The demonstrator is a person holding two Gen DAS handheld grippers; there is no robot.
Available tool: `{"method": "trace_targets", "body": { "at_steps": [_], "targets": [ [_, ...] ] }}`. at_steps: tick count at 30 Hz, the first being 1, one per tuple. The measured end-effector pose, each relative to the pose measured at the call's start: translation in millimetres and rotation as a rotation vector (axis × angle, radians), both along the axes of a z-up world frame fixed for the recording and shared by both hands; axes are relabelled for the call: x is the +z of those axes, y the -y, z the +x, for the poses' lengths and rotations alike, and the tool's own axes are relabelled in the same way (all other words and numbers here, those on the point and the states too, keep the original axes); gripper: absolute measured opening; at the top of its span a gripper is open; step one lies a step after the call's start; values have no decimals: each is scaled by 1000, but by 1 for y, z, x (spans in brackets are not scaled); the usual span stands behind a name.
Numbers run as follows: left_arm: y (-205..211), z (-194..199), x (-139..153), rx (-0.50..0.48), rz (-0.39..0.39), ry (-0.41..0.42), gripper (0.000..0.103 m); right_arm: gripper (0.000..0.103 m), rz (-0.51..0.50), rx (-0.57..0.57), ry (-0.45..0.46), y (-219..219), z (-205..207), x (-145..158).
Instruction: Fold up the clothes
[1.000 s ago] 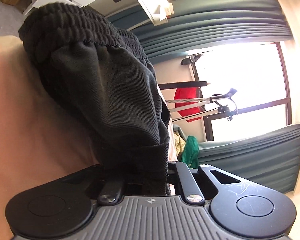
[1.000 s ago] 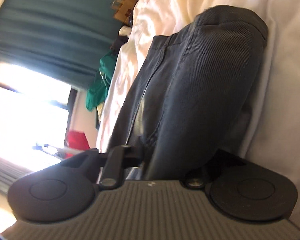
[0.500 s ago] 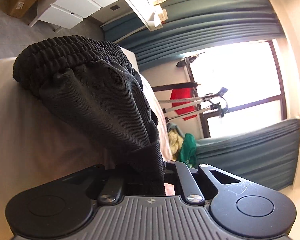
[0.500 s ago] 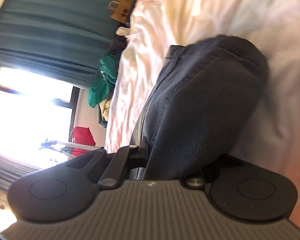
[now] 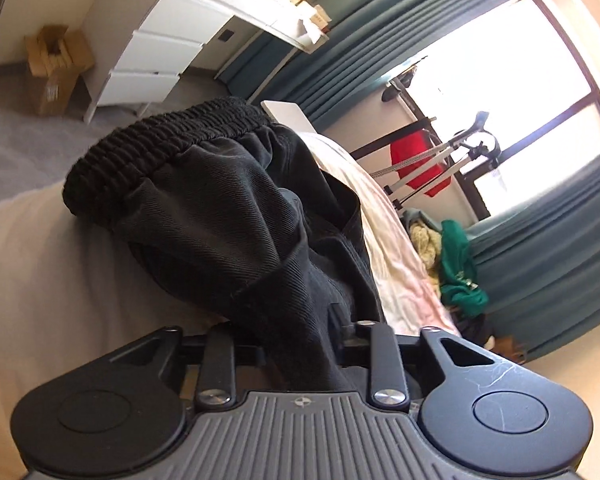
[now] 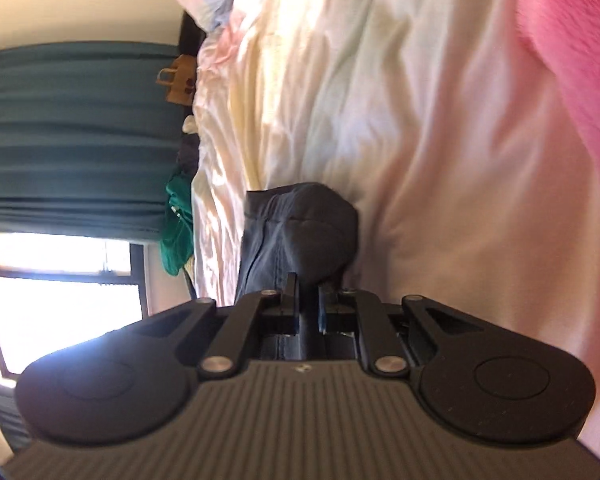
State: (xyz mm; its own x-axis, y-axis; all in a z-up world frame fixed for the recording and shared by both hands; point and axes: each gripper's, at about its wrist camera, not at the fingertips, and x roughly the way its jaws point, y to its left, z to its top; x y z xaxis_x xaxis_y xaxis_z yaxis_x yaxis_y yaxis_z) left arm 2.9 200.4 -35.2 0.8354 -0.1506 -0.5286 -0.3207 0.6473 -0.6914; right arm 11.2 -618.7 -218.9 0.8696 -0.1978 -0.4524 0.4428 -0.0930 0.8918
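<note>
Dark trousers (image 5: 236, 216) clamped at one edge in left gripper (image 5: 300, 332), elastic waistband (image 5: 168, 148) draped away over pale bed sheet (image 5: 32, 264). Other edge pinched between closed jaws of right gripper (image 6: 304, 300). Compared with one second earlier: garment is seen smaller and farther in both views, more bedding (image 6: 380, 120) exposed. Judged: cloth being lifted and stretched taut, fold not yet laid down.

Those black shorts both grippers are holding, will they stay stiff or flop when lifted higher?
Probably flop: the black shorts already sag in soft folds from the left gripper. The thick twill and elastic waistband suggest some weight. The right gripper pinches bunched fabric, so slipping seems unlikely.
</note>
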Motion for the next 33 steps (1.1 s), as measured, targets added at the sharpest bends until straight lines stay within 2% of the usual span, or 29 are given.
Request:
{"method": "trace_targets", "body": {
  "at_steps": [2,6,8,9,11,12,13,16,19,21,24,28,31,33],
  "targets": [
    [7,-13,7,-1,56,9,58,13,-5,1,-32,-2,10,-1],
    [41,-24,29,-30,209,47,68,16,-62,-27,-129,-11,4,13],
    [62,-35,38,-68,303,86,78,25,-110,-40,-188,-21,5,25],
    [76,-35,43,-113,353,110,78,30,-147,-32,-221,-27,8,32],
    [105,-36,53,-205,453,158,78,61,-219,-16,-286,-38,13,45],
    [122,-31,58,-271,504,186,78,67,-256,-8,-318,-44,16,52],
    [139,-27,63,-339,554,213,79,73,-279,0,-324,-51,18,55],
    [193,1,68,-542,678,280,79,72,-322,14,-337,-69,24,62],
    [250,39,64,-728,720,286,79,73,-315,5,-356,-84,26,60],
    [294,63,51,-841,735,292,79,73,-305,-11,-387,-92,28,55],
    [351,109,33,-958,763,342,79,73,-251,-27,-411,-93,27,44],
    [431,174,6,-1133,777,359,79,73,-323,-143,-442,-93,24,45],
    [499,212,-13,-1253,799,398,77,72,-339,-166,-439,-91,31,38],
    [538,232,-25,-1313,777,430,77,71,-347,-182,-444,-89,34,33]
  ]
}}
